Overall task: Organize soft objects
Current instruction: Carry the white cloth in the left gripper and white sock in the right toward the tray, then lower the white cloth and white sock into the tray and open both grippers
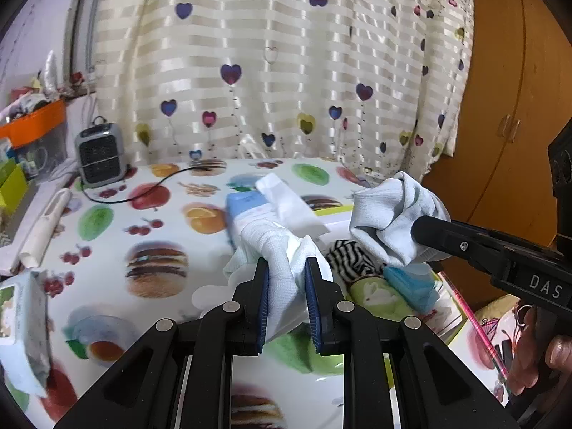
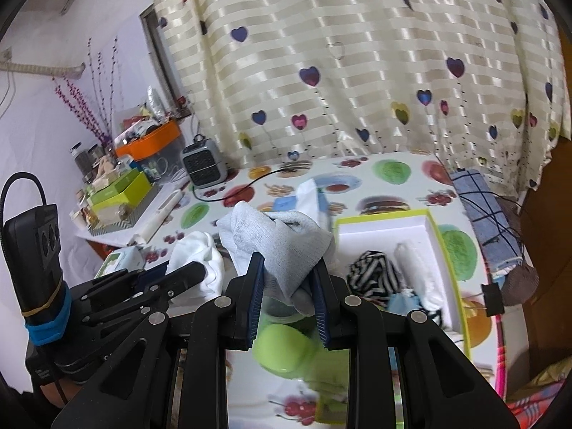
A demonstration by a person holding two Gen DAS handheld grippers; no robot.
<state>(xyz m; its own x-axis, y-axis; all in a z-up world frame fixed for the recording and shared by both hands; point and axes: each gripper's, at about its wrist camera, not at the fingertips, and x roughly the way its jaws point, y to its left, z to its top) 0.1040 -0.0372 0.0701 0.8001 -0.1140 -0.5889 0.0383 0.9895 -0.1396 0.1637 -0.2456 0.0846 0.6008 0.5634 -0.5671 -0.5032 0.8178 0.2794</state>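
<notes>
My left gripper (image 1: 286, 268) is shut on a white sock (image 1: 275, 250), which hangs bunched above the fruit-print tablecloth (image 1: 143, 221). To its right my right gripper (image 1: 423, 230) grips a pale grey sock (image 1: 389, 211). In the right wrist view the right gripper (image 2: 289, 261) is shut on that grey sock (image 2: 282, 239), and the left gripper (image 2: 189, 273) holds the white sock (image 2: 200, 257) just to the left. A green-rimmed white box (image 2: 441, 236) lies to the right, holding a black-and-white striped sock (image 2: 371, 275), a rolled white sock (image 2: 414, 261) and a blue piece (image 2: 404, 302).
A small grey heater (image 1: 100, 153) with a black cord stands at the table's back left, near an orange tray (image 2: 150, 143) of clutter. A tissue pack (image 1: 21, 321) lies at the left edge. A blue checked towel (image 2: 482, 221) lies at the right. A heart-print curtain (image 1: 286, 71) hangs behind.
</notes>
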